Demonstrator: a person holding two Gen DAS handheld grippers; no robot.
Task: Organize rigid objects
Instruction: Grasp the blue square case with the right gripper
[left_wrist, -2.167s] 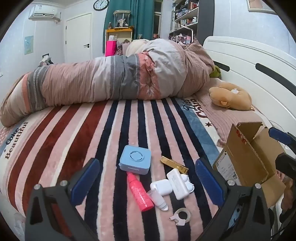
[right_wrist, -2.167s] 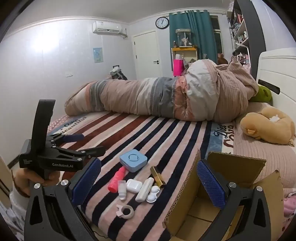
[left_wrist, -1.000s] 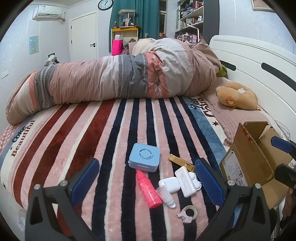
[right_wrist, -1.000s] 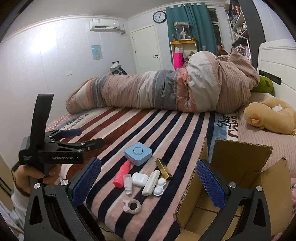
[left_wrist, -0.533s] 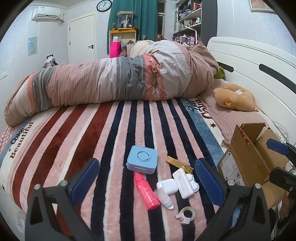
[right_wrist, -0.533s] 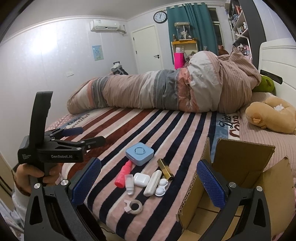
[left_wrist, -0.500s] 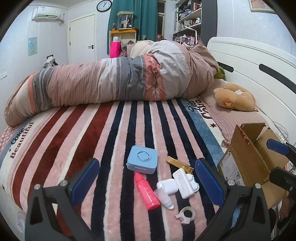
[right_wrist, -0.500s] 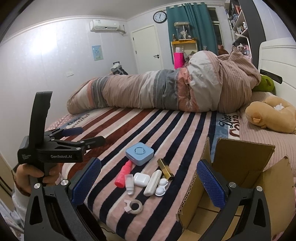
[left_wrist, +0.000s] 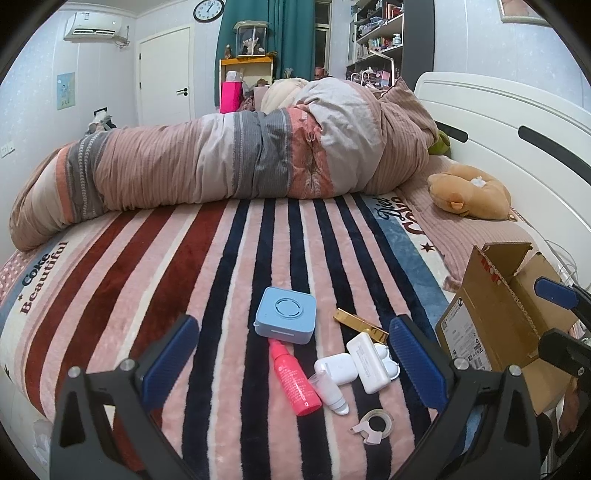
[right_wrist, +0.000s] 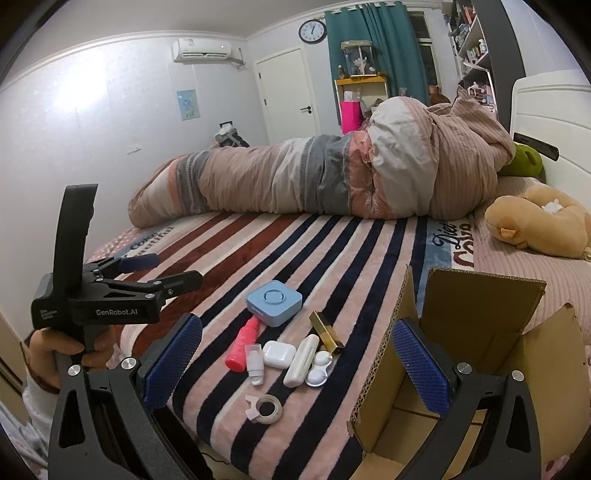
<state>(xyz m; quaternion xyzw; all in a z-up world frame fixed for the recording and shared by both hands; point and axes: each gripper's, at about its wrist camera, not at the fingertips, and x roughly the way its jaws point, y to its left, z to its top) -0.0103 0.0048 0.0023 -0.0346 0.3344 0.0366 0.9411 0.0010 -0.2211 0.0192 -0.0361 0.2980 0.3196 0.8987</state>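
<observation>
A cluster of small objects lies on the striped blanket near the bed's front edge: a blue square box (left_wrist: 286, 320) (right_wrist: 273, 302), a pink bottle (left_wrist: 294, 384) (right_wrist: 242, 343), a small clear tube (left_wrist: 328, 392), a white earbud case (left_wrist: 336, 369) (right_wrist: 278, 354), a long white case (left_wrist: 367, 362) (right_wrist: 301, 360), a gold bar (left_wrist: 360, 325) (right_wrist: 326, 332) and a tape ring (left_wrist: 373, 425) (right_wrist: 265, 407). An open cardboard box (left_wrist: 498, 321) (right_wrist: 476, 354) stands to their right. My left gripper (left_wrist: 294, 360) is open and empty above the cluster. My right gripper (right_wrist: 295, 363) is open and empty, its right finger over the box.
A rolled striped duvet (left_wrist: 229, 158) lies across the back of the bed. A tan plush toy (left_wrist: 469, 192) sits by the white headboard (left_wrist: 517, 122). The left gripper's body (right_wrist: 96, 295) shows at left in the right wrist view.
Both grippers have drifted only slightly; the views shift a little. The objects and box have not moved, and both grippers stay open.
</observation>
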